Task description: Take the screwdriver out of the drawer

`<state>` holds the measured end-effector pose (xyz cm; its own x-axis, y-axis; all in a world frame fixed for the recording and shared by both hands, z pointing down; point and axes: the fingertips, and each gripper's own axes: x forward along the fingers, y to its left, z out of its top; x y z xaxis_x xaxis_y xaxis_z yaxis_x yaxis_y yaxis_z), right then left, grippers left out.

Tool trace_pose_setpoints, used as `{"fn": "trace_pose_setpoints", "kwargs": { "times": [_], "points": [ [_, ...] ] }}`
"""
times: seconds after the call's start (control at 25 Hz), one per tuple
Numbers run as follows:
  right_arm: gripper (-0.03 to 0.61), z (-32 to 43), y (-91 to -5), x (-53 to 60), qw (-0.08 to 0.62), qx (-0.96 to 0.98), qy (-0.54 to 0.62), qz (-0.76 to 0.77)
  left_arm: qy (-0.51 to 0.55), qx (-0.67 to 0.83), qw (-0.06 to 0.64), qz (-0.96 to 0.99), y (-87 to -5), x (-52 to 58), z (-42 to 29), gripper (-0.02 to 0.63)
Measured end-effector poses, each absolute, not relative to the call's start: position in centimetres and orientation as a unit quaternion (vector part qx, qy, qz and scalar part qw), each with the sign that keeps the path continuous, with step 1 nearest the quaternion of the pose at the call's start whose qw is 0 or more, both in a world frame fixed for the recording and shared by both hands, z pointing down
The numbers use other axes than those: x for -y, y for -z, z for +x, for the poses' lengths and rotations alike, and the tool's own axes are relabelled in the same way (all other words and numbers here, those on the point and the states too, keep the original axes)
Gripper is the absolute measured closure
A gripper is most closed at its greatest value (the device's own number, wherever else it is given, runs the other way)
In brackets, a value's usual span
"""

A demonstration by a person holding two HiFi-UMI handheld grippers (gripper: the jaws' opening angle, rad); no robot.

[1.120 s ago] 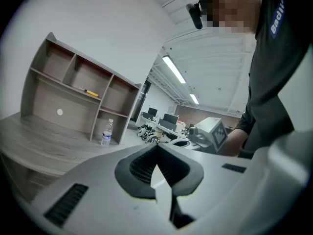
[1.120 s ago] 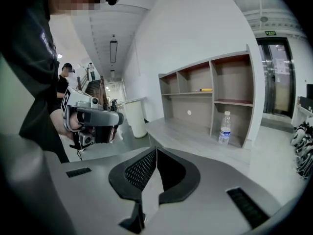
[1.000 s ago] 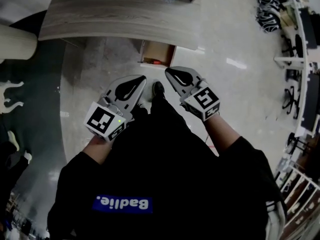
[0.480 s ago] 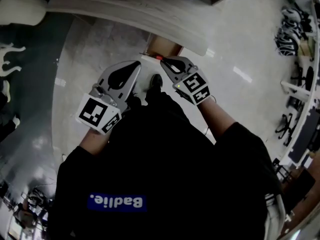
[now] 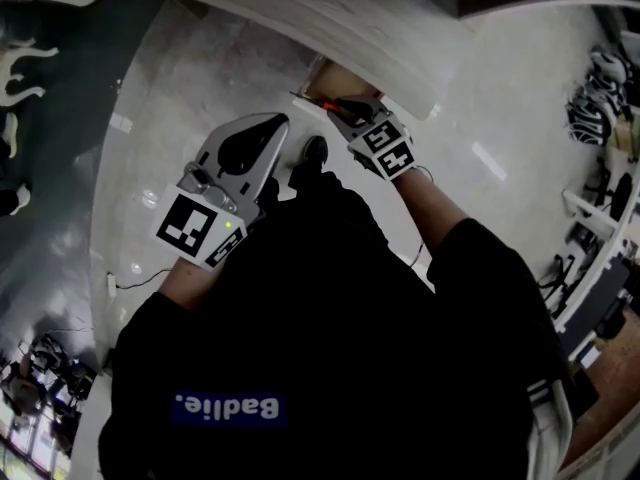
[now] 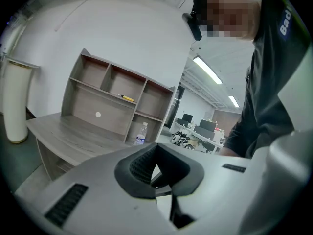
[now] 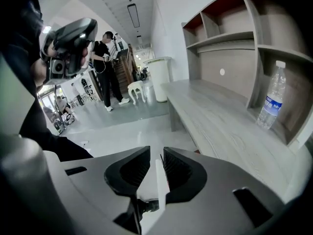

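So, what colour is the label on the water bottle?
The label is blue; right gripper view.

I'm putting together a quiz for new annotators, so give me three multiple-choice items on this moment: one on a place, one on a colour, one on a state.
1. Where does the water bottle stand?
A on the floor
B in a compartment of the shelf on the desk
C in the person's hand

2. What colour is the handle of the screwdriver in the drawer?
A red
B blue
C green

3. How do the jaws of the right gripper stand?
A clamped on the bottle
B pressed together
C apart, holding nothing

Answers:
1 B: the bottle stands upright inside a lower shelf compartment.
2 A: a red handle shows in the open drawer under the desk edge.
3 C: a gap shows between the jaws, which have just been opening, and nothing is gripped.
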<state>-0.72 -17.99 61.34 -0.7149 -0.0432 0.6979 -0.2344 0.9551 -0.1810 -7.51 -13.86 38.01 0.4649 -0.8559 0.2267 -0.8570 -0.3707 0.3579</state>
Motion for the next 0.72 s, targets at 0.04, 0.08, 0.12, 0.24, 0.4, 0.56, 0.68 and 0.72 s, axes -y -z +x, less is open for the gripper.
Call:
{"fn": "trace_pose_setpoints", "kwargs": {
  "times": [0.04,0.08,0.12,0.24,0.4,0.56,0.68,0.72],
  "points": [
    [0.472,-0.7,-62.3,18.1,0.377,0.915,-0.127,0.072,-0.001,0.52,0.218,0.826,-38.2,13.8,-7.6,0.612],
    [0.471,-0.8,-63.3,18.1,0.384,0.912,-0.124,0.068,-0.001,0.522,0.219,0.824,-38.4,13.6,-7.7,0.612],
    [0.469,-0.9,-64.2,18.0,0.392,0.91,-0.121,0.064,-0.002,0.524,0.221,0.823,-38.7,13.4,-7.8,0.612],
    [0.463,-1.3,-67.2,17.9,0.416,0.901,-0.11,0.052,-0.005,0.527,0.226,0.819,-39.6,12.7,-8.1,0.612],
    [0.462,-1.6,-70.4,17.7,0.445,0.89,-0.097,0.039,-0.004,0.529,0.235,0.815,-40.5,11.9,-8.2,0.612],
    [0.455,-2.1,-73.1,17.7,0.473,0.878,-0.075,0.021,-0.008,0.529,0.248,0.812,-41.5,11.1,-8.5,0.612],
    [0.451,-2.1,-75.3,17.5,0.497,0.866,-0.057,0.009,-0.01,0.529,0.255,0.809,-41.9,10.6,-8.7,0.612],
    [0.451,-2.0,-76.1,17.5,0.507,0.861,-0.048,0.004,-0.01,0.53,0.254,0.809,-42.0,10.4,-8.9,0.612]
  ]
}}
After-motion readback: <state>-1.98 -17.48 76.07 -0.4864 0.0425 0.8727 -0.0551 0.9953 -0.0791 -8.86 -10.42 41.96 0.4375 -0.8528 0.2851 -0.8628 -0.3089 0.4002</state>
